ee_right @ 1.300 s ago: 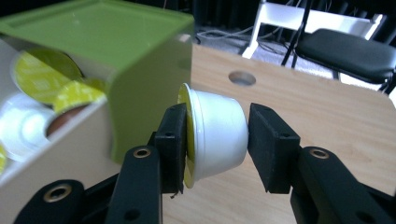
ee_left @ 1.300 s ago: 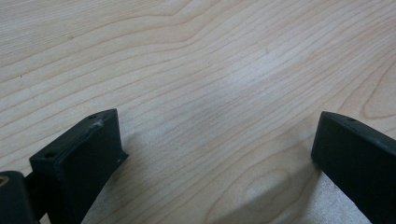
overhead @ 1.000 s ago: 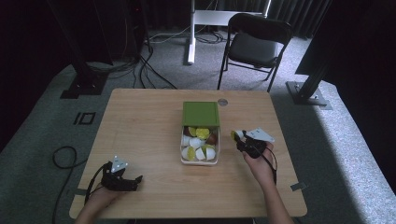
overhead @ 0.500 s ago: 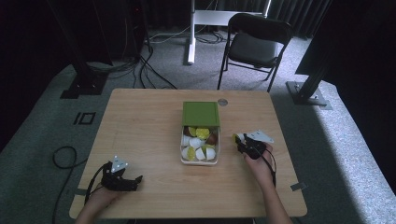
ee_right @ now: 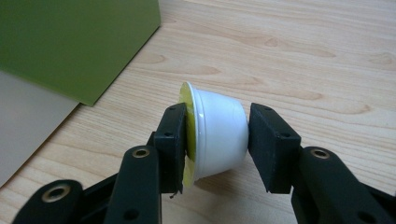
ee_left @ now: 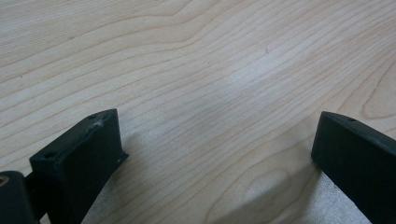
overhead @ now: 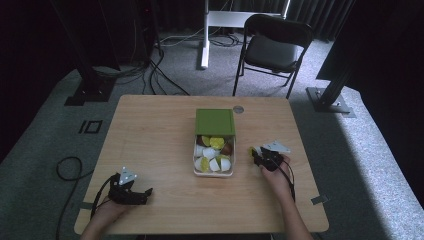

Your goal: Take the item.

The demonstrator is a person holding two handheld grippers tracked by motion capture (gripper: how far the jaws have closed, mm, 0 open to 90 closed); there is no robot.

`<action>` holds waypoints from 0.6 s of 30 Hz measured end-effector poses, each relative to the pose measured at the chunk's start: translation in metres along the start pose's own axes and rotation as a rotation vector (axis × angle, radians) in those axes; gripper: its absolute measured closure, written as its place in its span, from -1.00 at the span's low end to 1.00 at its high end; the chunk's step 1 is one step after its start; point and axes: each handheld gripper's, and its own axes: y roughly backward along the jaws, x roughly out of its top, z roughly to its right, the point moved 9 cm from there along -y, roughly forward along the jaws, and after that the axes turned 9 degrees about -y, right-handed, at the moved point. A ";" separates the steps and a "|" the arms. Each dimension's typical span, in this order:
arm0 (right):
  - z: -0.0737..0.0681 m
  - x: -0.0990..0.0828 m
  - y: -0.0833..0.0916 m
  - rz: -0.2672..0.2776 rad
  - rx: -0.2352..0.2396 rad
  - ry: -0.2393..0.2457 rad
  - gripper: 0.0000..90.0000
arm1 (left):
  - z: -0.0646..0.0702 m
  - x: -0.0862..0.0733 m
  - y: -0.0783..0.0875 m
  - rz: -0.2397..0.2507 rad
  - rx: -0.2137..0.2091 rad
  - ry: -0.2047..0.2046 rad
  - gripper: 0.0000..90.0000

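Note:
My right gripper point(ee_right: 215, 140) is shut on a small white cup with a yellow-green foil lid point(ee_right: 218, 136), held on its side just above the wood. In the high view the same gripper point(overhead: 258, 156) hovers to the right of a white box point(overhead: 213, 173) that holds several white, yellow and brown cups. The box's green lid point(overhead: 215, 121) stands open at its far side. My left gripper point(overhead: 144, 194) rests low at the table's front left. Its jaws stand wide open over bare wood point(ee_left: 219, 93) with nothing between them.
The wooden table point(overhead: 150, 130) has a small round grommet point(overhead: 238, 109) behind the box. A black folding chair point(overhead: 272, 47) and a white desk leg point(overhead: 204, 35) stand beyond the far edge. Cables trail on the carpet at the left.
My right gripper has sunk a little toward the table beside the box, the cup still in it. The left gripper has stayed put.

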 end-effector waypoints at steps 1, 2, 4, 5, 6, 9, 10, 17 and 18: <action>0.000 0.000 0.000 -0.003 0.000 0.000 0.27 | 0.000 0.000 0.000 0.000 0.000 0.000 -0.94; 0.001 0.000 0.000 -0.010 0.001 0.002 0.26 | 0.000 0.000 0.000 0.000 0.000 0.000 -0.94; 0.002 0.000 -0.001 -0.016 -0.004 -0.002 0.21 | 0.000 0.000 0.000 0.000 0.000 0.000 -0.94; 0.003 0.001 0.000 -0.013 -0.003 -0.003 0.16 | 0.000 0.000 0.000 0.000 0.000 0.001 -0.94; 0.003 0.003 0.001 -0.007 -0.002 -0.006 0.12 | 0.000 0.000 0.000 0.000 0.000 0.001 -0.94; 0.004 0.010 0.006 0.016 -0.002 -0.006 -0.02 | 0.000 0.000 0.000 0.000 0.000 0.000 -0.94; 0.005 0.012 0.008 0.027 0.004 -0.009 -0.06 | 0.000 0.000 0.000 0.000 0.000 0.000 -0.94; 0.001 0.017 0.023 0.027 0.084 0.045 -0.41 | 0.000 0.000 0.000 0.000 0.000 0.000 -0.94; -0.001 0.016 0.026 0.024 0.102 0.054 -0.47 | 0.000 0.000 0.000 0.000 0.000 0.000 -0.94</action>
